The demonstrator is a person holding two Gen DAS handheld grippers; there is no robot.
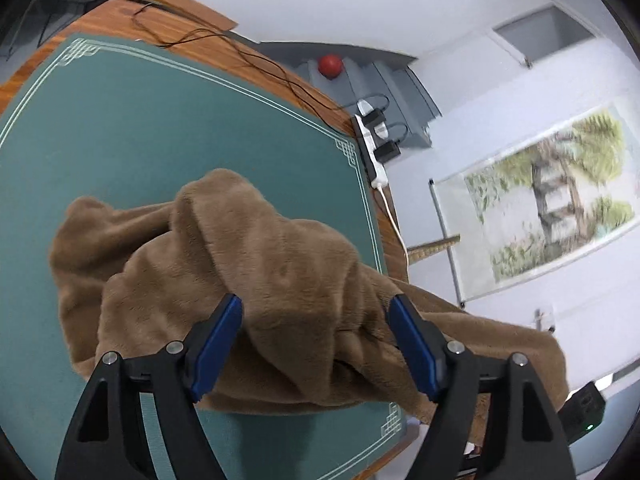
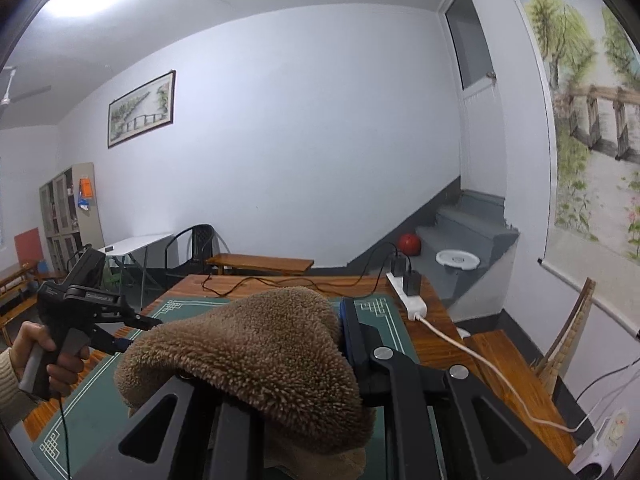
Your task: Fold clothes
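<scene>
Closest in, the left gripper (image 1: 316, 316) has its two blue-padded fingers (image 1: 218, 344) spread wide, one on either side of a raised fold of the brown fleece garment (image 1: 224, 272). The pads stand clear of the cloth; nothing is pinched there. It tilts down toward the table, and in the right wrist view the hand (image 2: 44, 356) that carries it shows at the left, a cream knit cuff at the wrist, fingers wrapped round the handle.

The right gripper (image 2: 340, 320) points nearly level over the table. Its jaws are drawn almost together on a bunch of the same garment (image 2: 256, 356), which humps up thick and shaggy over the gripper's body and hides the left-hand finger altogether; only the blue edge of the other pad peeps out beside the pile.

The rest of the garment lies crumpled on the green mat (image 1: 120, 128) with its pale line border, one part trailing past the mat's near corner toward the right gripper.

The mat sits on a wooden table (image 2: 436, 340). A thin black cable (image 1: 240, 52) loops across the bare wood behind it, and a white power strip (image 2: 408, 296) with black plugs rests at the table's far right corner. Beyond are grey steps with a red ball (image 2: 409, 244), and a landscape scroll (image 2: 592, 120) on the right-hand wall.
</scene>
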